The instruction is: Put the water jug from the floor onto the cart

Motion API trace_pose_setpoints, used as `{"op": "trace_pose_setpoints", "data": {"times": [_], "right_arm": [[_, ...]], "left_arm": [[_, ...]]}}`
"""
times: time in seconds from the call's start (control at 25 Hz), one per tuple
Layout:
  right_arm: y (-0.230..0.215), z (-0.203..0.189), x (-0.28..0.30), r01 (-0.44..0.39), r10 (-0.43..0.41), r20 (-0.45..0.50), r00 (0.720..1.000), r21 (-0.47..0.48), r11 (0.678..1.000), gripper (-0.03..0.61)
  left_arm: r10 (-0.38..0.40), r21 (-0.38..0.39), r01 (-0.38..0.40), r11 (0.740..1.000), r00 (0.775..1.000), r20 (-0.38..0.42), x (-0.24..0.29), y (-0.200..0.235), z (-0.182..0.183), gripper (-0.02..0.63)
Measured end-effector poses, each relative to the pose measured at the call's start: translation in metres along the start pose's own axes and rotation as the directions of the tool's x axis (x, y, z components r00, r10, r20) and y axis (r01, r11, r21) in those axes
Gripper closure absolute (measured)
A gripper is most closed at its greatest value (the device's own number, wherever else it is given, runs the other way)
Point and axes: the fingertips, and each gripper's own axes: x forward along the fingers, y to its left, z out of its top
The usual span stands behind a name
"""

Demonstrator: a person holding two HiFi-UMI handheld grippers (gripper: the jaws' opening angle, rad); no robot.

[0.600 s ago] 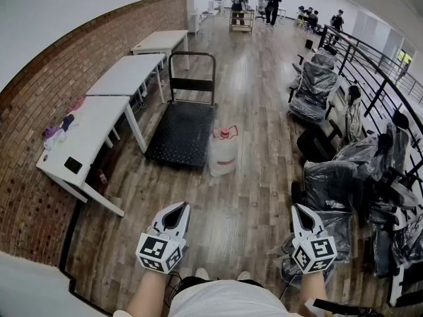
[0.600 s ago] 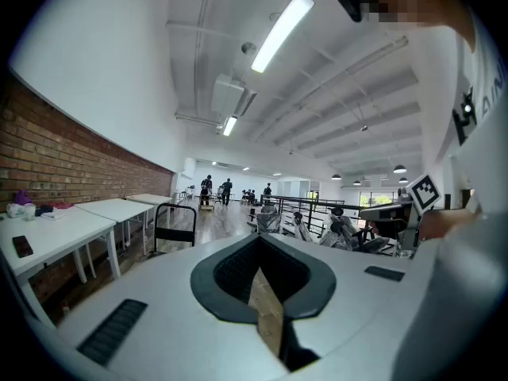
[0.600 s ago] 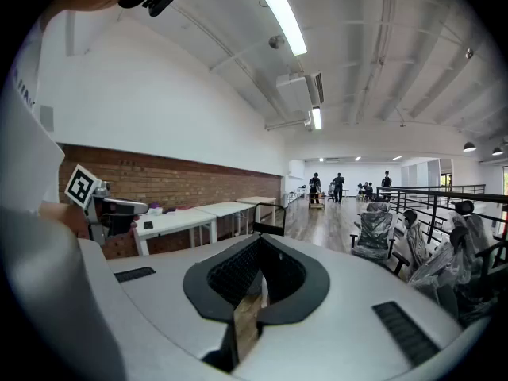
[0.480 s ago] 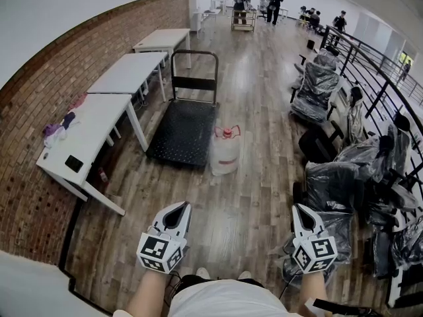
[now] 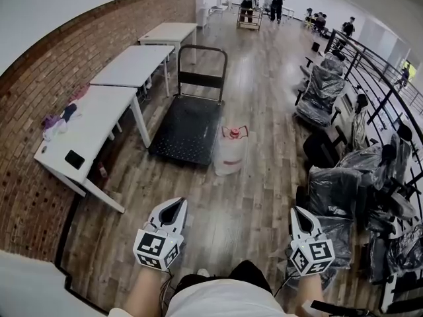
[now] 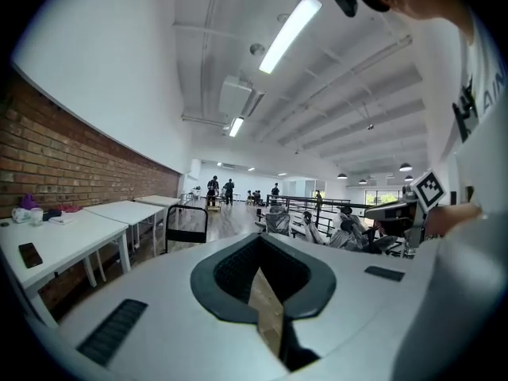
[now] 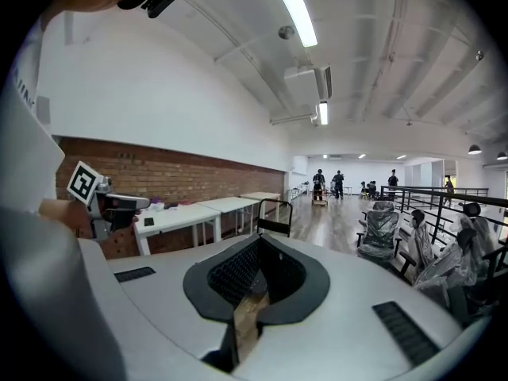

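Left gripper [image 5: 174, 209] and right gripper [image 5: 301, 218] hover near, jaws closed and empty; water jug [image 5: 230, 153] stands farther off on the floor, just right of the cart [image 5: 188, 129], so step close and open before reaching.

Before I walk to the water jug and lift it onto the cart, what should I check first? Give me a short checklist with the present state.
1. Water jug upright on the floor, beside the cart: ok.
2. Cart deck free of things: ok.
3. Floor between me and the jug free: ok.
4. Left tongs open: not ok, shut, empty.
5. Right tongs open: not ok, shut, empty.
6. Jug cap tight: cannot tell.
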Motion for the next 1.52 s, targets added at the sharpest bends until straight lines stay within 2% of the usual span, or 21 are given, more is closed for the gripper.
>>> {"op": "trace_pose_setpoints", "data": {"times": [0.4,0.84,1.08,1.52], "right_arm": [[-0.016,0.005,0.075,-0.079,0.078,0.031,0.996,0.024,0.997,0.575],[-0.094,0.033,0.193,-0.19,0.19,0.051,0.981,0.013,0.982,0.575],[-0.126,0.041,0.238,-0.22,0.219,0.066,0.973,0.008,0.975,0.575],[-0.137,0.029,0.289,-0.26,0.258,0.037,0.965,0.038,0.965,0.575]], "left_arm": [[0.042,-0.008,-0.042,0.999,0.999,-0.03,0.049,0.029,-0.004,0.614],[0.136,-0.002,-0.136,0.991,0.99,-0.026,0.161,0.047,0.025,0.614],[0.175,0.015,-0.175,0.984,0.984,-0.04,0.201,0.048,0.035,0.614],[0.203,0.019,-0.203,0.979,0.977,-0.064,0.237,0.068,0.035,0.614]]}}
